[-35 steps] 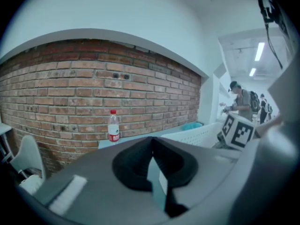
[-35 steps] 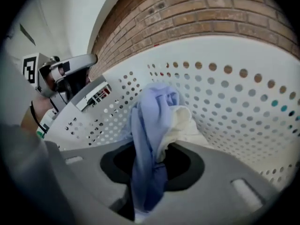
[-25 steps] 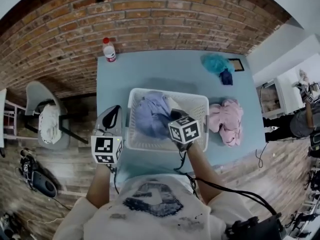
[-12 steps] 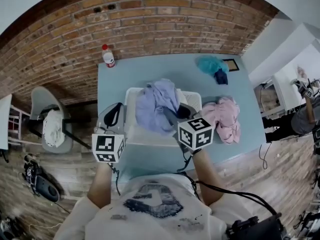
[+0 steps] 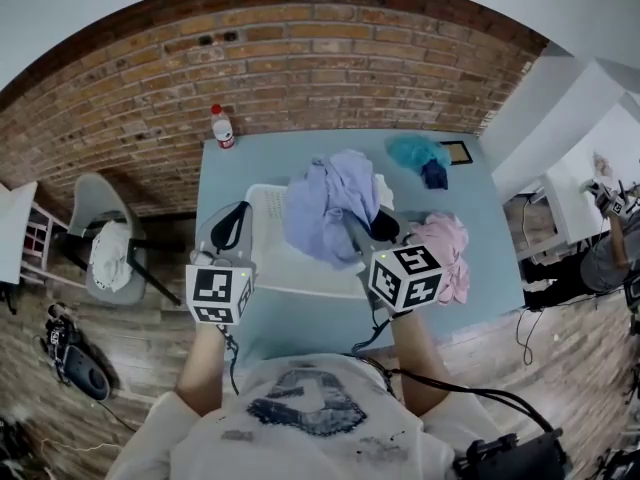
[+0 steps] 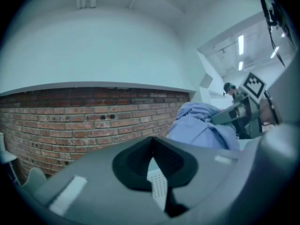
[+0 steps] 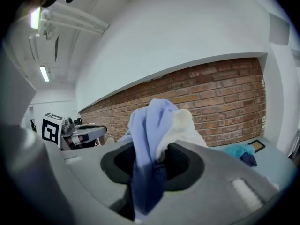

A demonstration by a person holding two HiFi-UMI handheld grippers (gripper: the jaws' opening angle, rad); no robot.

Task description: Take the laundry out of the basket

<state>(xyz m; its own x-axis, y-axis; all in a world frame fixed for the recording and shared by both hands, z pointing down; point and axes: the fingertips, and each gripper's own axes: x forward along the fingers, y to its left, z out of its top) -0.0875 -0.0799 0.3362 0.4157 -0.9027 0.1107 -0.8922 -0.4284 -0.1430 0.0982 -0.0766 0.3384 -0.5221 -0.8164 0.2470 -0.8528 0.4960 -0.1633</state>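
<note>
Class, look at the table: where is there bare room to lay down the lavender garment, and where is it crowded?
Bare: the far strip of table between the bottle and the teal cloth, and the near strip in front of the basket. Crowded: right of the basket, where the pink pile lies.

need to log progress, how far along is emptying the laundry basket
Looks done: a pink garment and a teal garment lie on the table outside the white laundry basket. In hand: the right gripper is shut on a lavender garment, held above the basket. The left gripper is shut and empty. Left: set that garment down; the basket's visible part looks bare, the rest is hidden behind the cloth.
</note>
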